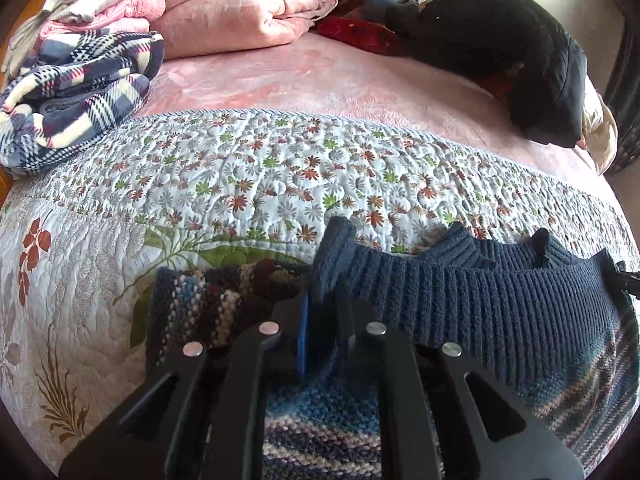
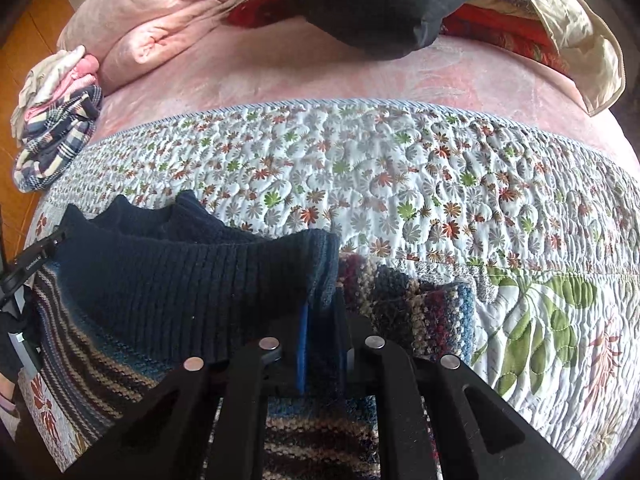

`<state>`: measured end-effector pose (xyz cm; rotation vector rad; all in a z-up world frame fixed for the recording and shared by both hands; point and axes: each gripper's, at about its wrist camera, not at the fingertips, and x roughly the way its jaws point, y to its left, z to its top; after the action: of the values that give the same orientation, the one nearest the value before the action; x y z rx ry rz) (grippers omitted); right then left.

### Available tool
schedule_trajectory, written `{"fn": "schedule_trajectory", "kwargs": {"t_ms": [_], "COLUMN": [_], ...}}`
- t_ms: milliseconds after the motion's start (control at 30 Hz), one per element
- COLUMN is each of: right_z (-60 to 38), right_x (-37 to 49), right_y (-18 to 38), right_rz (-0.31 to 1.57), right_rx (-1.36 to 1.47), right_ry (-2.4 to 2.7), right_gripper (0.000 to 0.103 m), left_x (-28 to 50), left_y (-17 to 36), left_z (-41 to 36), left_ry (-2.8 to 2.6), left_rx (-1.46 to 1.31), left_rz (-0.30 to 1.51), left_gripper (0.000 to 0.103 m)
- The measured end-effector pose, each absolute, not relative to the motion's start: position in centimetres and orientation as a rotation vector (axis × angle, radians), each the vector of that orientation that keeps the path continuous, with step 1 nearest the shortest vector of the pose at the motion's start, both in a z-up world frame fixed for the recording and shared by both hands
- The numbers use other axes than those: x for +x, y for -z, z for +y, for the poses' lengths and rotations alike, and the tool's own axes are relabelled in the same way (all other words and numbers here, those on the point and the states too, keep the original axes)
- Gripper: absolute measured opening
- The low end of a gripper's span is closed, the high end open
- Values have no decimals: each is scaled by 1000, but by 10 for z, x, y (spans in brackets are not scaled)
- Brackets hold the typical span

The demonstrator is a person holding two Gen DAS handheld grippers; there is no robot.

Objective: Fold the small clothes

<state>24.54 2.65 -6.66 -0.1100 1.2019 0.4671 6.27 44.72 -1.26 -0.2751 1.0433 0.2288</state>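
Observation:
A small knitted sweater lies on the floral quilt (image 1: 240, 168), with a navy ribbed band (image 1: 480, 304) above a striped blue, white and maroon body (image 1: 320, 420). My left gripper (image 1: 320, 304) is shut on the left corner of that band, which stands up between the fingers. In the right wrist view my right gripper (image 2: 320, 312) is shut on the right corner of the navy ribbed band (image 2: 180, 284), lifting it slightly. A striped sleeve (image 1: 208, 304) lies flat beside the left gripper, and a striped sleeve (image 2: 416, 312) lies beside the right one. Each gripper's tip shows at the edge of the other's view.
A plaid fleece (image 1: 80, 92) and a pile of pink and white clothes (image 1: 92, 0) sit at the far left of the bed. Folded pink blankets (image 1: 240, 12) and a black jacket (image 1: 500, 52) lie at the back. Wooden floor (image 2: 24, 60) shows past the left edge.

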Motion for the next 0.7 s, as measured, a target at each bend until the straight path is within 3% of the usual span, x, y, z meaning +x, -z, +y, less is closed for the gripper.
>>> {"fn": "schedule_trajectory", "kwargs": {"t_ms": [267,500,700], "right_z": [31,5,3], "right_x": [246,199,153], "right_y": [61,-2,13], "right_rz": [1197,1078,1149], "right_rx": [-116,-65,-128], "right_ry": [-426,-510,-568], "right_gripper": [16,21,21], "left_x": [59,8,-15], "left_y": [6,-72,-62], "left_z": [464,464,421], "left_ry": [-241,-331,-176], "left_rx": [-391,-348,-350], "left_rz": [1062,819,951], "left_gripper": [20,19,27]}}
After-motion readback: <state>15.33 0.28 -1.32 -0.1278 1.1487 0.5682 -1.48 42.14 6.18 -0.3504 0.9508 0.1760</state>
